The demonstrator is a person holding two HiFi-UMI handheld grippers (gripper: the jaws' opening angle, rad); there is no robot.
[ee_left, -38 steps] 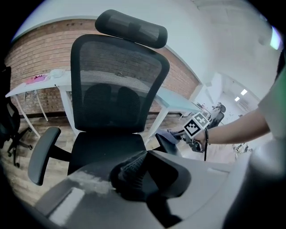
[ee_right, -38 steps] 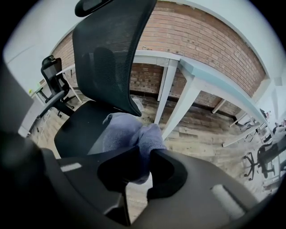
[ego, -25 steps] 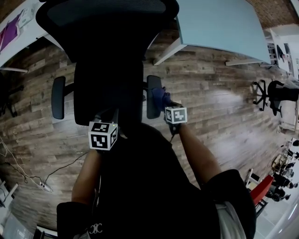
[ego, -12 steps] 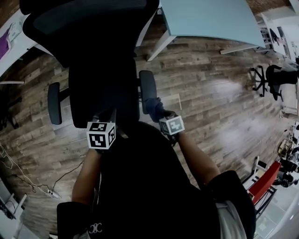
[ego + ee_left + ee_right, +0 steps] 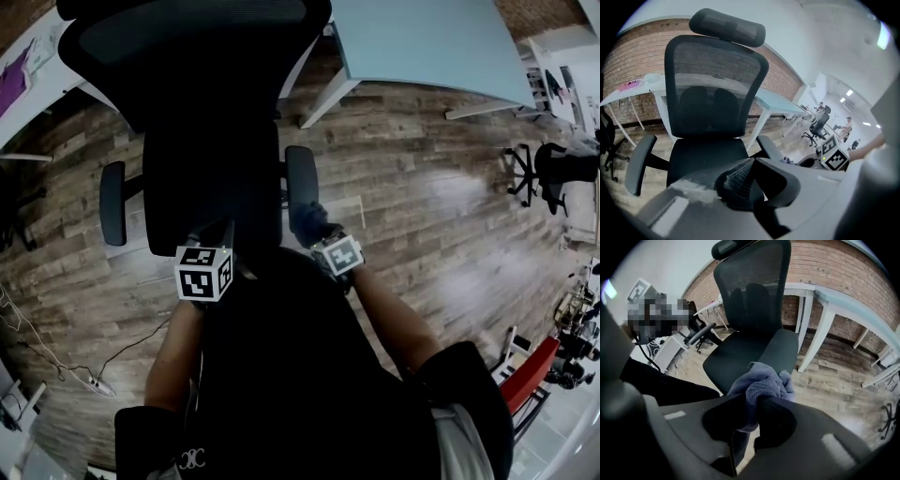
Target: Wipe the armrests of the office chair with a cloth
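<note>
My right gripper [image 5: 752, 401] has its jaws clamped on the bunched blue-grey cloth [image 5: 763, 379], which has slid back toward the near end of the armrest [image 5: 301, 173]; my left gripper [image 5: 751, 174] has its jaws together

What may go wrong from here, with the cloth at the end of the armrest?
1. The cloth is bunched in the right gripper; it might slip out under rubbing.
2. The left gripper holds nothing, so the chair is not steadied and may turn when the armrest is pressed.
</note>
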